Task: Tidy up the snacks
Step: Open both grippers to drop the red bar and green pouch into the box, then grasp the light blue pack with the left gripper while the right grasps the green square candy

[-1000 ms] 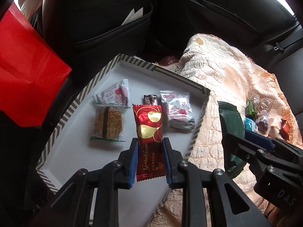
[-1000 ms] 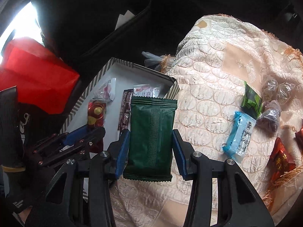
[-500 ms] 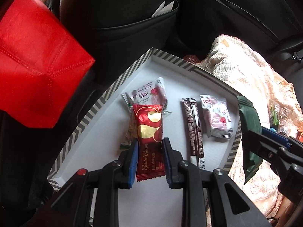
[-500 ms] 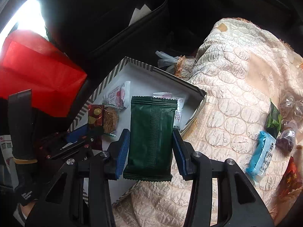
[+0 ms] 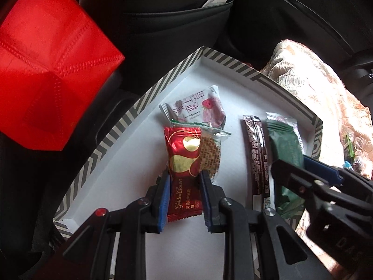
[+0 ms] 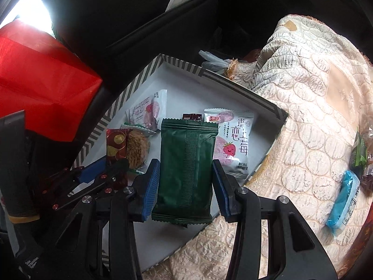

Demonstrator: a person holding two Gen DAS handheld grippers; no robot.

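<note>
A big red bag (image 5: 46,70) sits at the left in both views, next to a dark car seat back (image 5: 177,35). A bumpy cream blanket (image 6: 314,98) covers the seat; the right wrist view shows most of it, the left wrist view only an edge.

On the blanket's left side lies a white box (image 5: 130,126) with a striped rim. Inside it are a white strawberry pack (image 5: 198,109), a brown cookie in clear wrap (image 5: 211,154) and a thin dark stick pack (image 5: 256,158). The right wrist view alone shows a second white strawberry pack (image 6: 235,144) in full, plus a blue pack (image 6: 342,200) and a small green pack (image 6: 360,154) out on the blanket, well apart from the box.

The left tongs (image 5: 184,200) are closed tight on a red and gold candy pack (image 5: 184,170), held over the box floor, just in front of the cookie. The right tongs (image 6: 185,184) squeeze a dark green pack (image 6: 186,168) by its two sides, over the right part of the box. The left wrist view shows this green pack only from the side, partly hidden by the right tongs.
</note>
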